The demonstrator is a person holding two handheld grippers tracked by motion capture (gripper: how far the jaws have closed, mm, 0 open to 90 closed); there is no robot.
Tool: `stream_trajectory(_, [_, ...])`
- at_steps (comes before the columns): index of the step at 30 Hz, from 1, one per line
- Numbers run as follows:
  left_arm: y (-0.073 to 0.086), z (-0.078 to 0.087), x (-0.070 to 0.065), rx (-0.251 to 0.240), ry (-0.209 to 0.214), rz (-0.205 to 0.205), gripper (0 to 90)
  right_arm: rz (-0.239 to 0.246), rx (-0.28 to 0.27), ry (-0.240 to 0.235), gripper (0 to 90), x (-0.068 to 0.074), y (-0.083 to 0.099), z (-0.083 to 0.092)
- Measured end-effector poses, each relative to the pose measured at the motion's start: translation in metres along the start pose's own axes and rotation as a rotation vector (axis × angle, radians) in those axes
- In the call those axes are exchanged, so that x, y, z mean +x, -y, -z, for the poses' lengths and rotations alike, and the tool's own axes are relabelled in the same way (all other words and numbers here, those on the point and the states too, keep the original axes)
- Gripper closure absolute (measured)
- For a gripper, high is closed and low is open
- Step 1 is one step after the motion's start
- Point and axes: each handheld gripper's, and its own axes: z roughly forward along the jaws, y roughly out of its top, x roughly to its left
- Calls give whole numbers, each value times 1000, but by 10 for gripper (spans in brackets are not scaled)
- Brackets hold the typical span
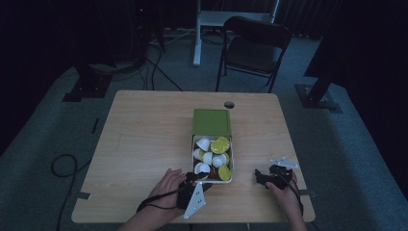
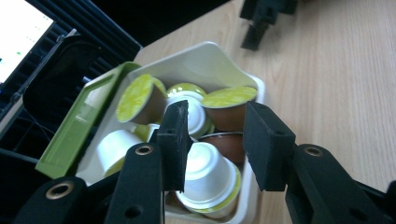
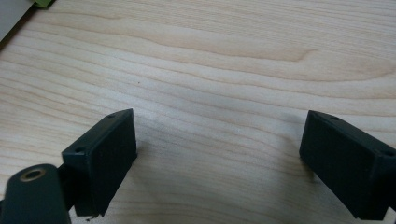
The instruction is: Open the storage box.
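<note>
My left gripper (image 2: 215,140) hangs over the near end of the white tray (image 1: 212,180) of coffee capsules on the worktop (image 1: 144,139). Its jaws stand apart, either side of a white capsule (image 2: 205,179), and I cannot see the pads pressing on it. The green lid (image 1: 211,122) lies beyond. My right gripper (image 3: 219,158) is wide open over bare wood, well to the tray's right.

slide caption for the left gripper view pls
Left gripper poised over a white capsule in the capsule tray.
</note>
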Motion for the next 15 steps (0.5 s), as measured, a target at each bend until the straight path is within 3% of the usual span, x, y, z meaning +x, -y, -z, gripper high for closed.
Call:
stream_trajectory(2, [2,6,13,-21,-2,60,610,0,0,0,104,0,0,0])
stream_trajectory(15, [19,21,40,-31,-33,182,611,0,0,0,104,0,0,0])
